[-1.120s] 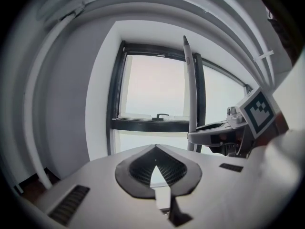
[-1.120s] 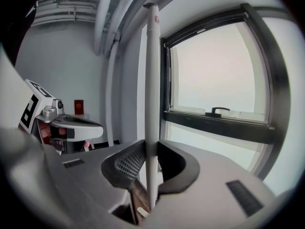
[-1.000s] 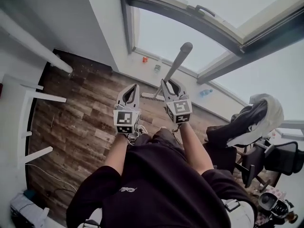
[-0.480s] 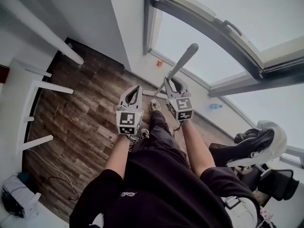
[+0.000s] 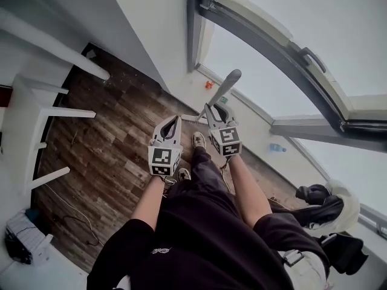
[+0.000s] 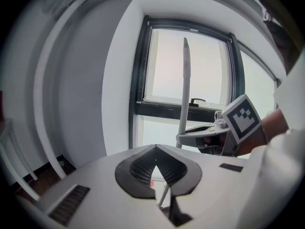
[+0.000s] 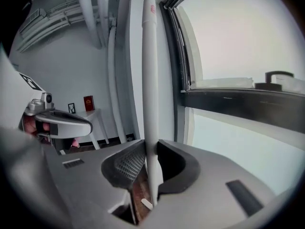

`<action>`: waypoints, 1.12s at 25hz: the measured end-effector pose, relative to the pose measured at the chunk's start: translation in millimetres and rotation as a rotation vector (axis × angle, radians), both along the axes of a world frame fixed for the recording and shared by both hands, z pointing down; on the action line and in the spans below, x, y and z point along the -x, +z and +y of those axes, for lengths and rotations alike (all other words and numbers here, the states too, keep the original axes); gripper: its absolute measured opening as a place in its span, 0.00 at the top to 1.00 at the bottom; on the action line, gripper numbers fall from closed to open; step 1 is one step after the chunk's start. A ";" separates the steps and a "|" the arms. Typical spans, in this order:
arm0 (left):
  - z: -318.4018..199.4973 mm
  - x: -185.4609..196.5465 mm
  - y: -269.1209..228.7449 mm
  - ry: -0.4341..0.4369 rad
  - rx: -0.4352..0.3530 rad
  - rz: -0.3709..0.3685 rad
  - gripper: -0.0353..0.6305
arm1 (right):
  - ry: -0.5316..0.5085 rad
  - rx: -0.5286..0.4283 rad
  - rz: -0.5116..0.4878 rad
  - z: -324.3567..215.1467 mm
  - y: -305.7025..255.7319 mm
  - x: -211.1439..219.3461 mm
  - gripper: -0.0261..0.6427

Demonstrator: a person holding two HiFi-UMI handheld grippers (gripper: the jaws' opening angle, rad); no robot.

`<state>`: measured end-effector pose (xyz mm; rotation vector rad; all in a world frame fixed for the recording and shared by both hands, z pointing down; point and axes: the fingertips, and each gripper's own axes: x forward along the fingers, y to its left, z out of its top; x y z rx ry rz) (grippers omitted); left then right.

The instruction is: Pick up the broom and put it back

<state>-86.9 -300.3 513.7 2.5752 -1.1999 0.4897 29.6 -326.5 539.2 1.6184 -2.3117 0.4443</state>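
Overhead, right gripper (image 5: pixel 213 109) clamped on the broom (image 5: pixel 225 88) handle, pole standing between its jaws, close beside the window (image 5: pixel 266 83); left gripper (image 5: pixel 172 121) alongside, jaws together, holding nothing, above wooden floor (image 5: pixel 115 132)

head view: steeply down at floor (image 5: pixel 103 144) | gripper views: close along jaws, facing window (image 6: pixel 162 66) | all share window

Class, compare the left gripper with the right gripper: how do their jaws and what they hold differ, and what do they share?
The right gripper clamps the broom handle; the left gripper holds nothing. The right gripper's jaws stand apart around the handle; the left gripper's meet at their tips. Both point towards the window.
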 end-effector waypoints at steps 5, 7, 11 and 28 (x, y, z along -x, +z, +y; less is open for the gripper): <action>-39.5 -18.1 18.1 -0.016 0.042 -0.006 0.95 | -0.037 0.036 0.013 -37.5 28.5 -9.6 0.82; -53.3 -22.3 22.7 -0.030 0.065 0.003 0.95 | -0.055 0.059 0.014 -53.9 45.0 -10.8 0.82; -76.2 -34.2 33.2 -0.041 0.081 -0.005 0.95 | -0.084 0.090 0.026 -85.6 69.7 -18.9 0.82; -134.6 -39.2 55.0 -0.088 0.121 -0.039 0.95 | -0.183 0.220 0.020 -166.7 140.2 -10.0 0.82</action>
